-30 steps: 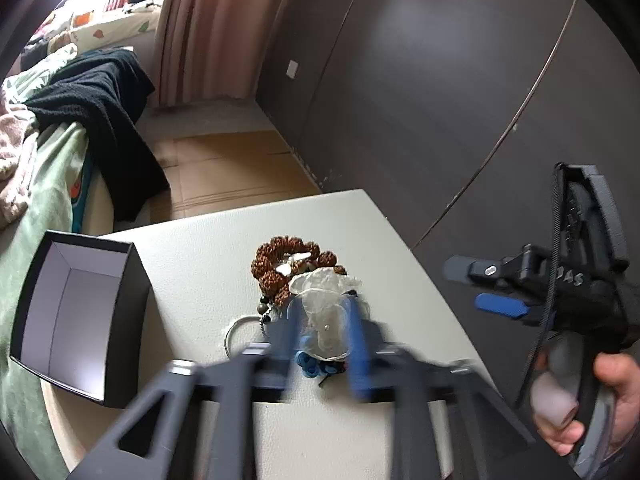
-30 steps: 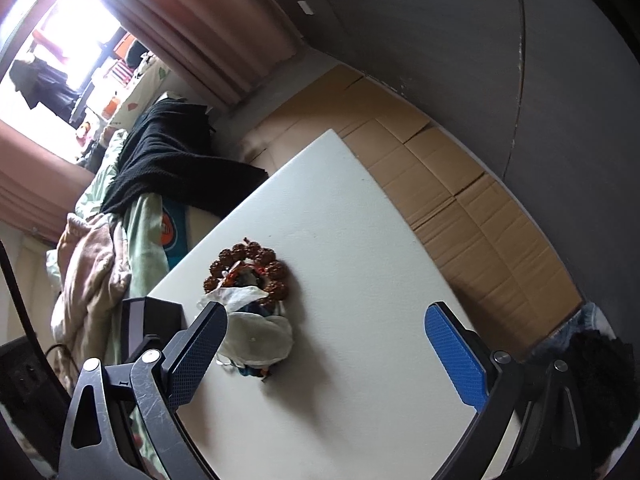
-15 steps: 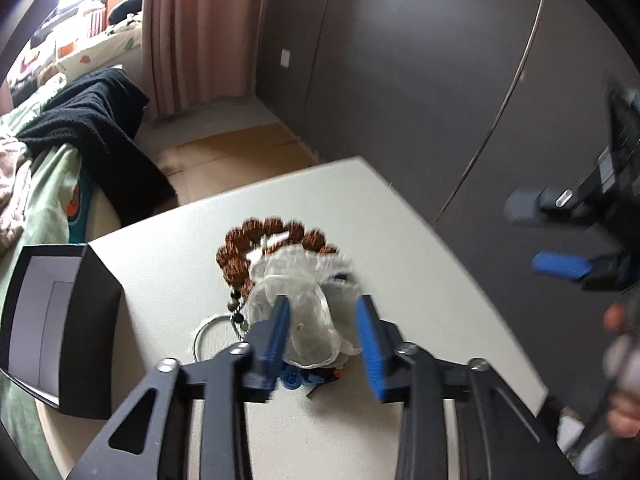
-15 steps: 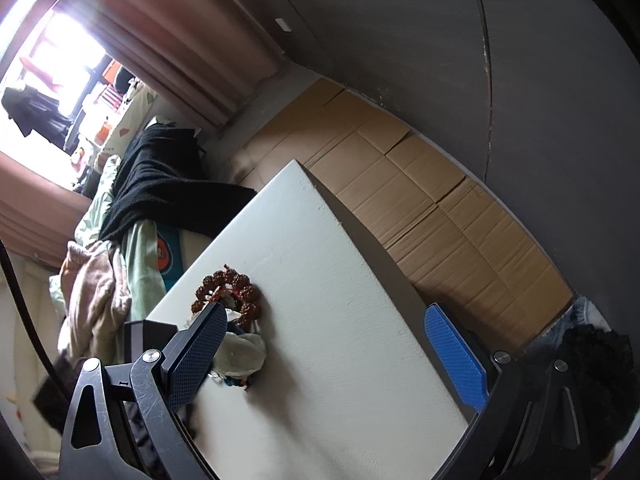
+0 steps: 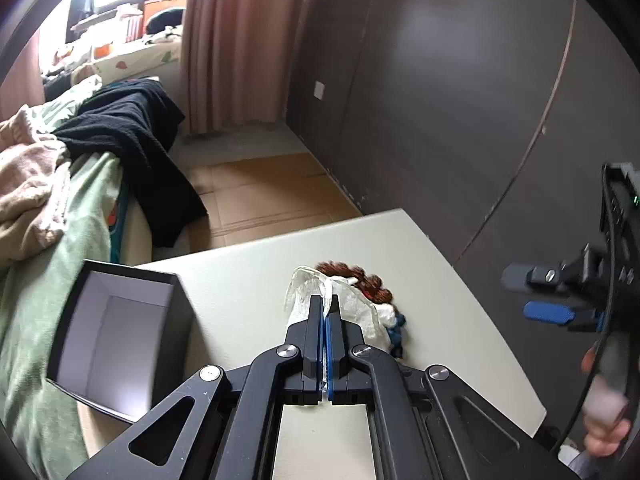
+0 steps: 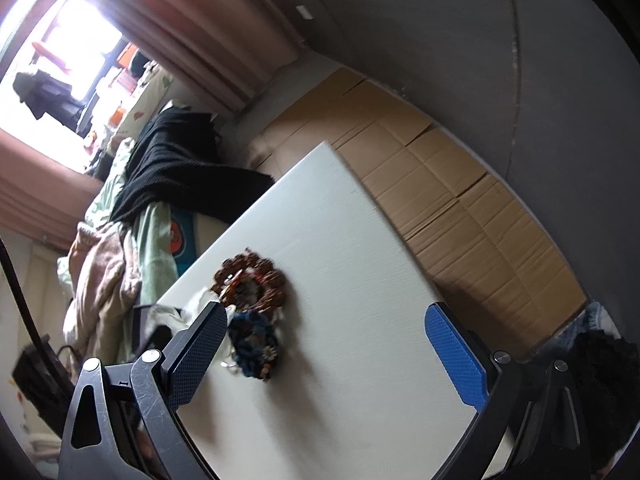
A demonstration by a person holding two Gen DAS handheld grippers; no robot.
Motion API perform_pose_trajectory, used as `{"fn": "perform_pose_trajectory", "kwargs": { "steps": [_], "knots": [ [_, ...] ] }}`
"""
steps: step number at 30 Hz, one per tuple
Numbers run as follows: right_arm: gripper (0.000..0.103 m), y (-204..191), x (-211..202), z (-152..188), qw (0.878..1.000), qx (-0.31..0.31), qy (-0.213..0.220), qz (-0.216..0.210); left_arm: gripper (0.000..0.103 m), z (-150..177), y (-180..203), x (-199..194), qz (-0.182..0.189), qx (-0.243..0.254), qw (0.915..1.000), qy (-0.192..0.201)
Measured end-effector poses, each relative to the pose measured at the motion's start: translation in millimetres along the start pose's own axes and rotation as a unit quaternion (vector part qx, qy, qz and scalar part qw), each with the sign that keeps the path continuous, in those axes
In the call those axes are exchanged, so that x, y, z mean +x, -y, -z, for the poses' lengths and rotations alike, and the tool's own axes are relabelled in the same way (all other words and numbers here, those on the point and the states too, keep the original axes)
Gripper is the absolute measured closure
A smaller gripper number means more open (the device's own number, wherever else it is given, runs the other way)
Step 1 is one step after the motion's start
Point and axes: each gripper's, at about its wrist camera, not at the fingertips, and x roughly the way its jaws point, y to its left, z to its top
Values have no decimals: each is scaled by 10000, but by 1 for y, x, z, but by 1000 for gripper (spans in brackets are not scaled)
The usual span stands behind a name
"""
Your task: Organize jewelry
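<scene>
1. Where the left wrist view begins, the left claw point(image 5: 325, 312) has its jaws pressed together on a fold of a sheer white pouch point(image 5: 352, 308), which lies on the pale desk point(image 5: 248, 280).
2. Just beside the pouch, on its right, sits a brown bead bracelet point(image 5: 370, 282), and a dark blue beaded piece point(image 5: 396, 332) touches the pouch's near right edge.
3. On the desk's left edge stands one open black box point(image 5: 120, 336), tilted, its grey inside showing.
4. At the right of that view the right claw point(image 5: 548, 312) hangs off the desk's right edge, a hand point(image 5: 604, 436) on its handle.
5. From the right wrist view, the right claw point(image 6: 332, 356) has its jaws wide apart and grips nothing; the bare desk point(image 6: 360, 280) fills the gap between them.
6. Near its left finger lie the blue beaded piece point(image 6: 254, 344) and, beyond it, the brown bead bracelet point(image 6: 252, 280), the two touching; part of the white pouch point(image 6: 188, 312) shows at their left.
7. Most of the desk to the right of the jewelry is open surface, running to a sharp far corner.
8. Beyond the desk's edges lies flattened cardboard point(image 6: 440, 184) on the floor.
9. Left of the desk is a bed point(image 5: 80, 216) with green covers, a pink blanket and one black garment point(image 5: 136, 140).
10. Farthest back stand a dark wall point(image 5: 440, 100), pink curtains point(image 5: 232, 40) and a bright window.
</scene>
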Motion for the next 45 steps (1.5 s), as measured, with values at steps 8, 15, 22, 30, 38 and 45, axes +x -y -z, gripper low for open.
{"fn": "perform_pose_trajectory", "kwargs": {
  "steps": [8, 15, 22, 30, 38, 45],
  "knots": [
    [52, -37, 39, 15, 9979, -503, -418, 10, 103, -6, -30, -22, -57, -213, 9996, 186],
    [54, -53, 62, 21, 9953, -739, -601, 145, 103, -13, -52, -35, -78, -401, 9986, 333],
    [54, -63, 85, 27, 9917, -937, -780, 414, 103, -17, -80, -52, -133, -651, 9966, 487],
    [90, -74, 88, 30, 9915, -1068, -676, 320, 103, -16, -109, -59, -196, -1008, 9935, 496],
    [91, -94, 53, 34, 9923, -1157, -282, -342, 103, -16, -122, -55, -214, -1229, 9916, 338],
    [91, -121, 42, 38, 9877, -1152, -44, -1056, 30, -17, -136, -55, -147, -1579, 9870, 264]
  ]
}}
